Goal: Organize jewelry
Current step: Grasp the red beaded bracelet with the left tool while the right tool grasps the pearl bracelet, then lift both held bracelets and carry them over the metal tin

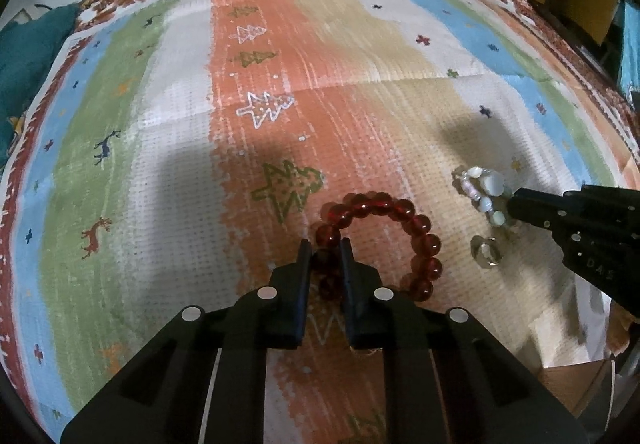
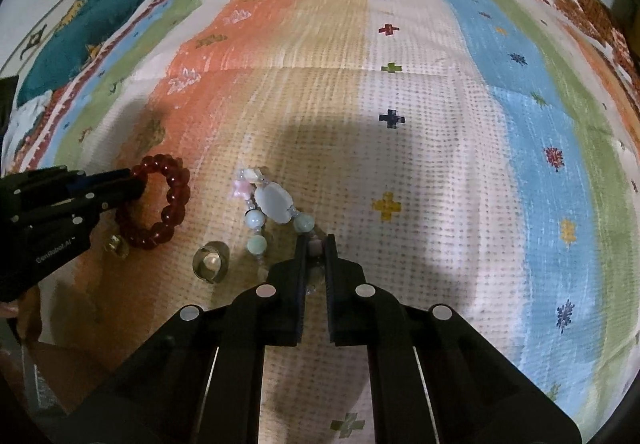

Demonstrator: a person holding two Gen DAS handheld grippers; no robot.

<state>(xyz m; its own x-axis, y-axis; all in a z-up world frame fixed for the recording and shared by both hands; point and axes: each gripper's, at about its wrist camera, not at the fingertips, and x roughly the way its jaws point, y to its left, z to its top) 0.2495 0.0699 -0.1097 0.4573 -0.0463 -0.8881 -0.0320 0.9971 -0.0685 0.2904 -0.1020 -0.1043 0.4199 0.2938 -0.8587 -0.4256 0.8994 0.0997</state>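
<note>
Where the left gripper (image 2: 134, 181) shows in the right wrist view, its side reads "GenRobot.AI". Its fingers (image 1: 303, 264) are clamped on dark beads of the glossy red bead bracelet (image 1: 424, 240) lying on the striped cloth (image 1: 160, 123). The right gripper (image 2: 316, 244) has closed its fingers on the pale bracelet (image 2: 274, 201) of white, pink and green beads. A silver ring (image 2: 210, 264) lies between them.

The matte black plastic left gripper (image 1: 326, 246) carries 2 flat tapering fingers and 4 round silver discs across its body. The matching black right gripper (image 2: 315, 242) shows 4 silver discs too, plus small side screws and white lettering.
</note>
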